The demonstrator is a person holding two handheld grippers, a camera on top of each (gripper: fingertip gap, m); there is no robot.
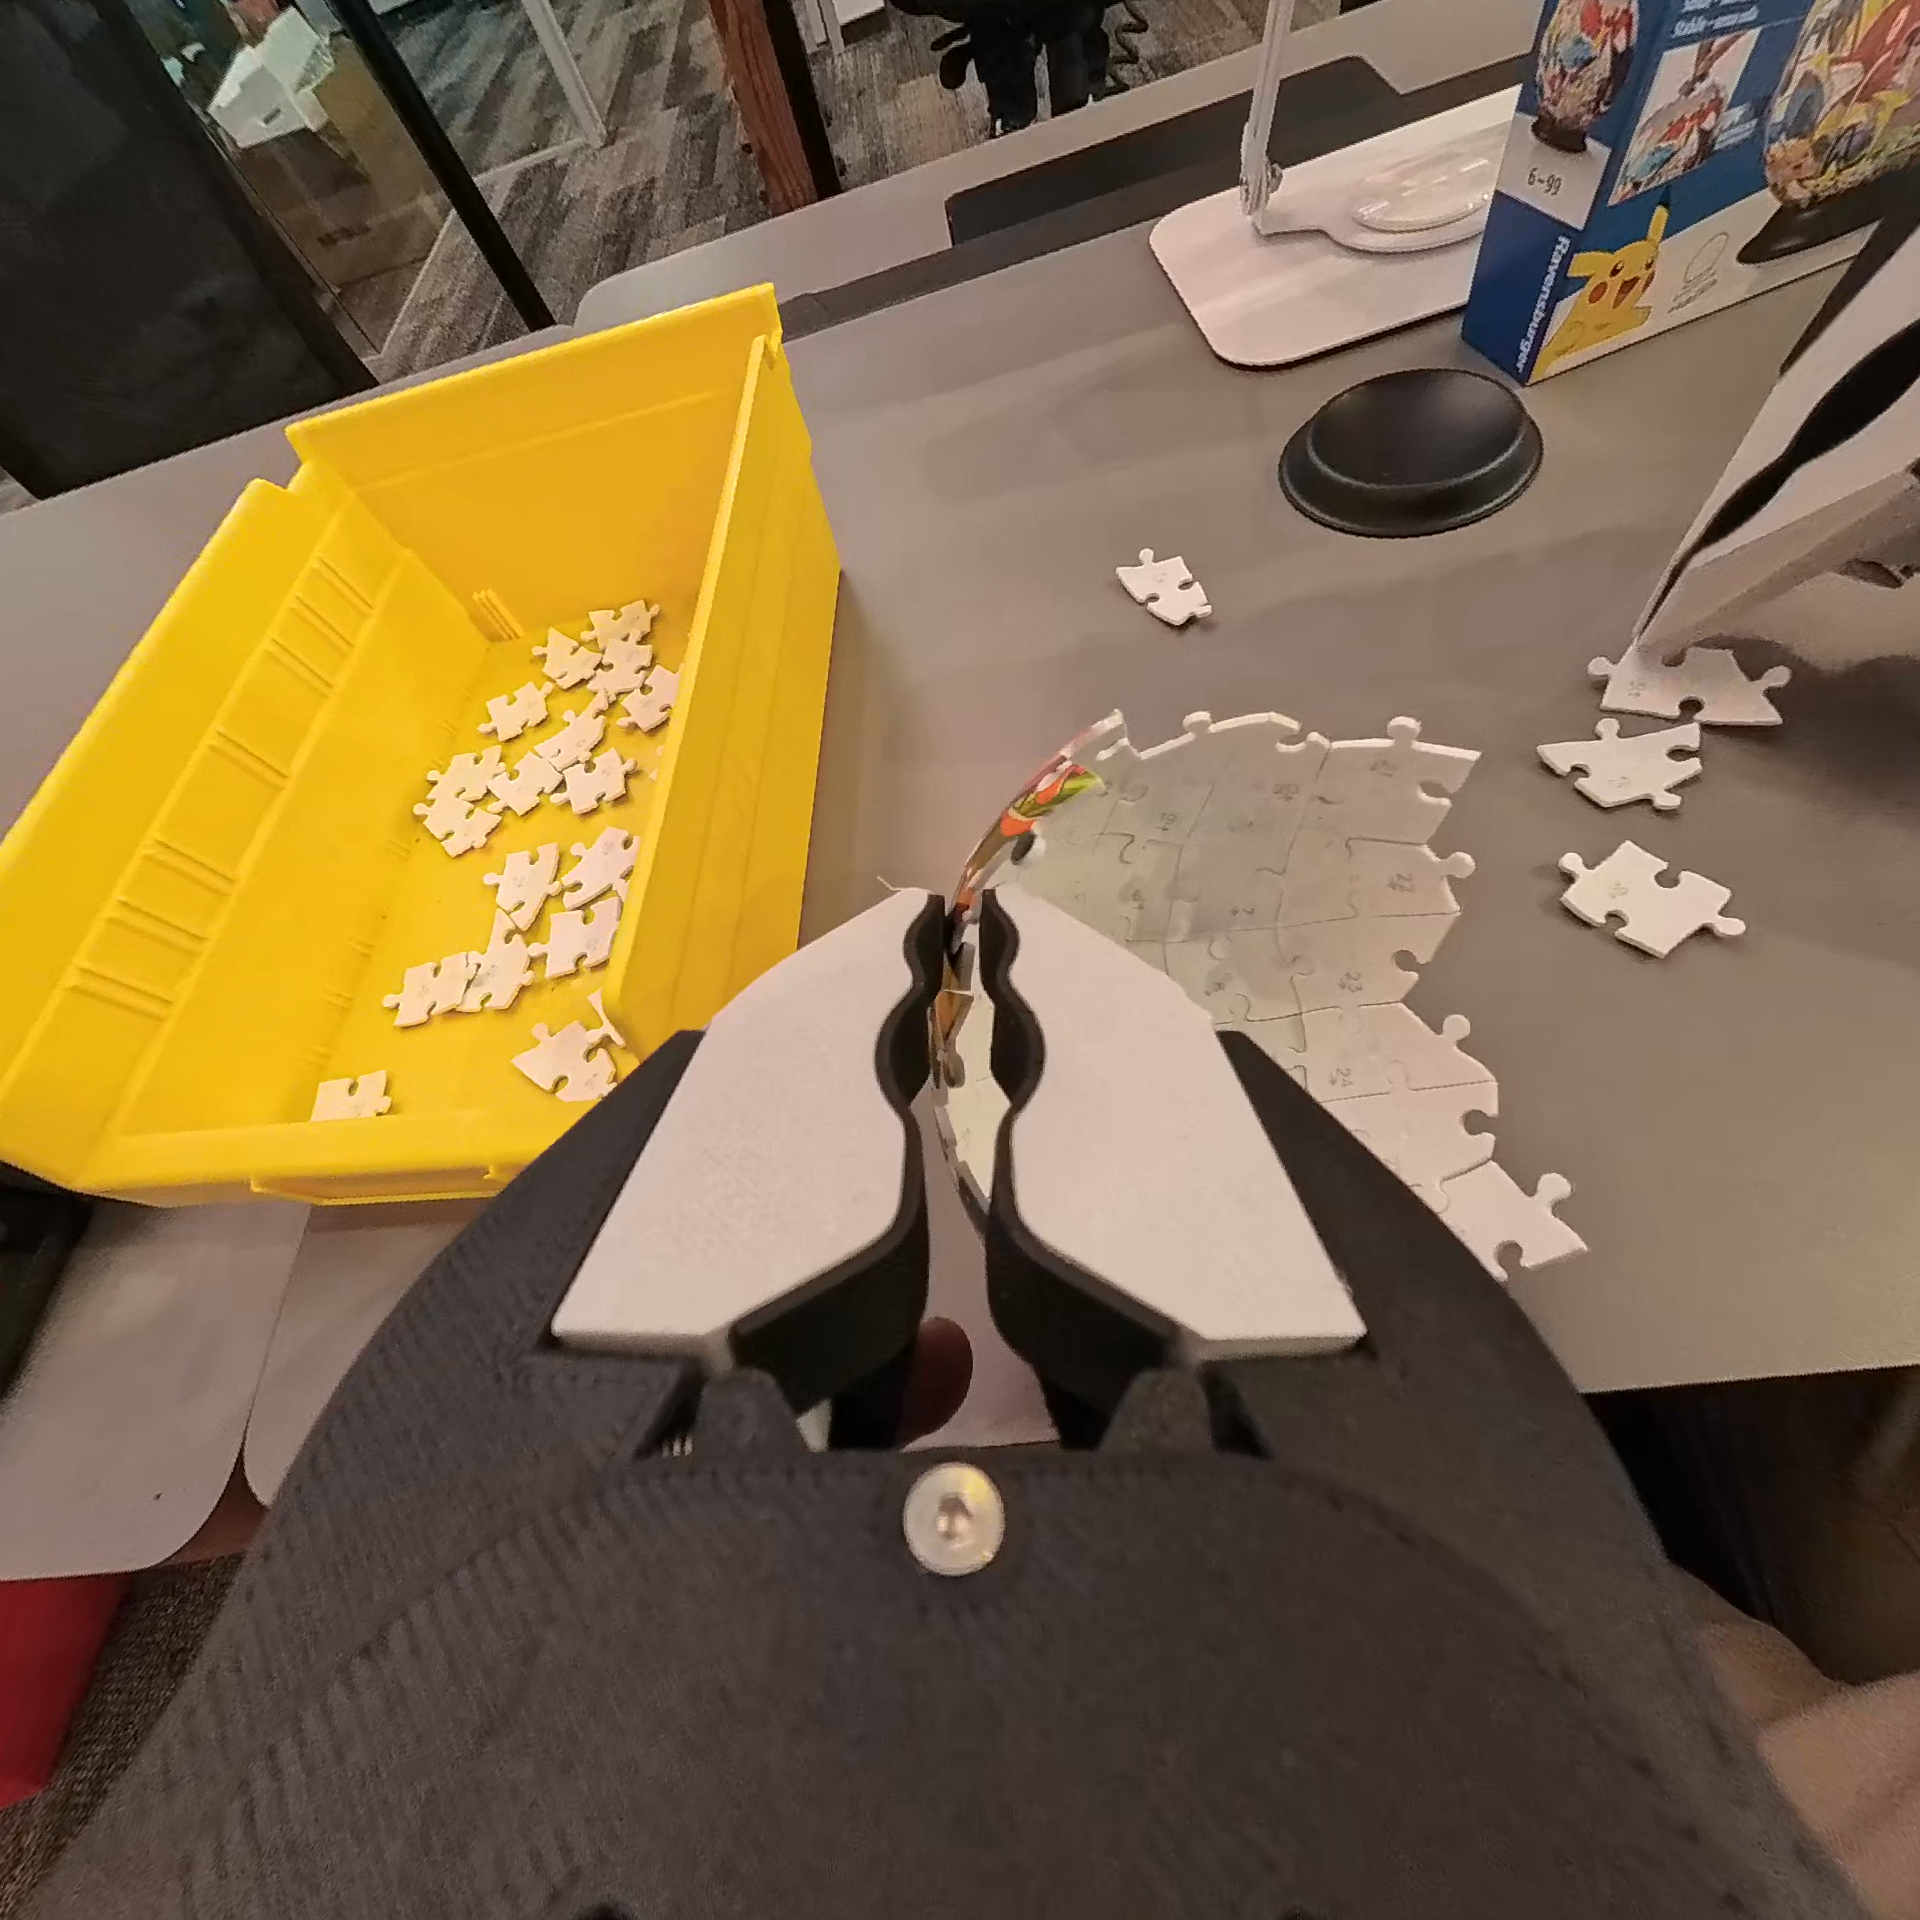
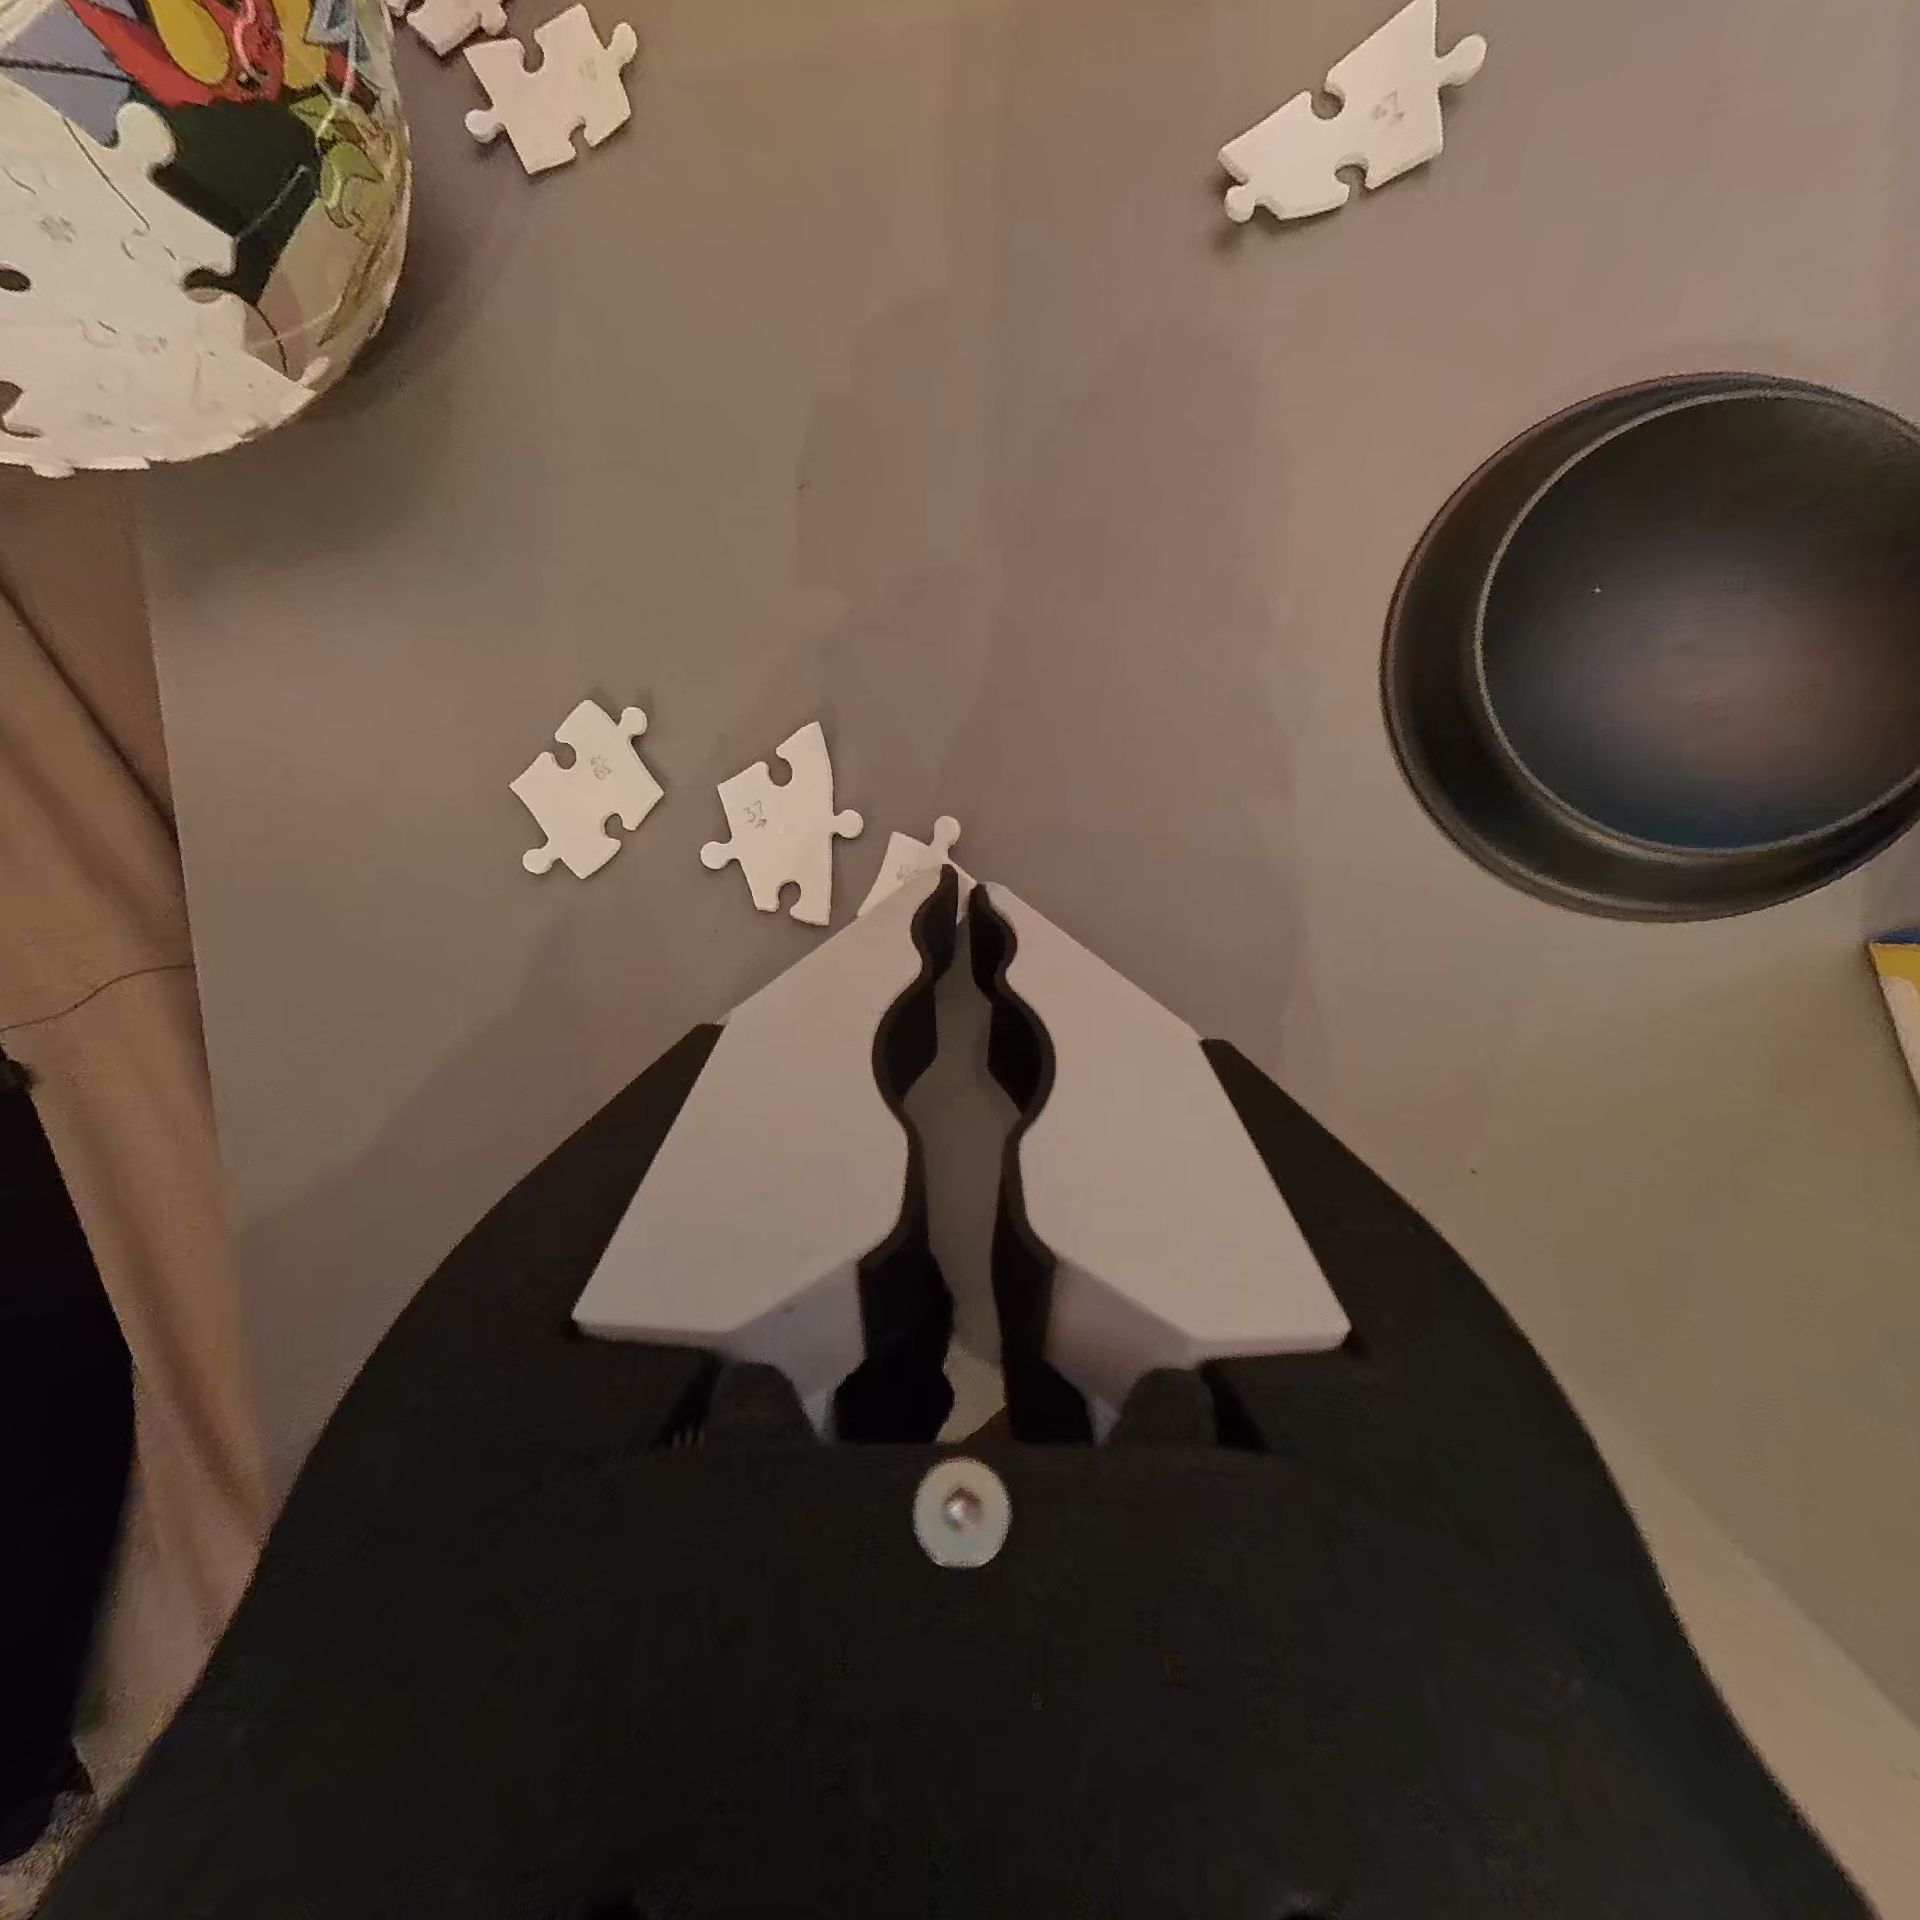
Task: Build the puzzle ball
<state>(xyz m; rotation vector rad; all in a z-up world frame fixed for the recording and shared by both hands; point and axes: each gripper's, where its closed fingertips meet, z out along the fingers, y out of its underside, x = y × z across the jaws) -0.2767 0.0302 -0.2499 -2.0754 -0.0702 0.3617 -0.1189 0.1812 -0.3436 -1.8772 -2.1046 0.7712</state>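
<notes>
My left gripper [image 1: 961, 920] is shut on the rim of the partly built puzzle ball [image 1: 1299, 894], a curved shell that is white inside and colourful outside. It rests on the grey table [image 1: 1039, 520]. The shell also shows at the top left of the right wrist view [image 2: 135, 312]. My right gripper [image 2: 961, 894] points down at the table with its tips closed on the edge of a white puzzle piece [image 2: 909, 857], which stays at table level. The left wrist view shows that gripper [image 1: 1652, 644] on the same piece [image 1: 1704, 691].
A yellow bin [image 1: 260, 831] with several white pieces stands left of the shell. Loose pieces [image 2: 587, 790] [image 2: 779, 831] [image 2: 1351, 114] lie on the table. A black round stand [image 2: 1662, 644], the puzzle box [image 1: 1621, 187] and a white lamp base [image 1: 1299, 270] stand behind.
</notes>
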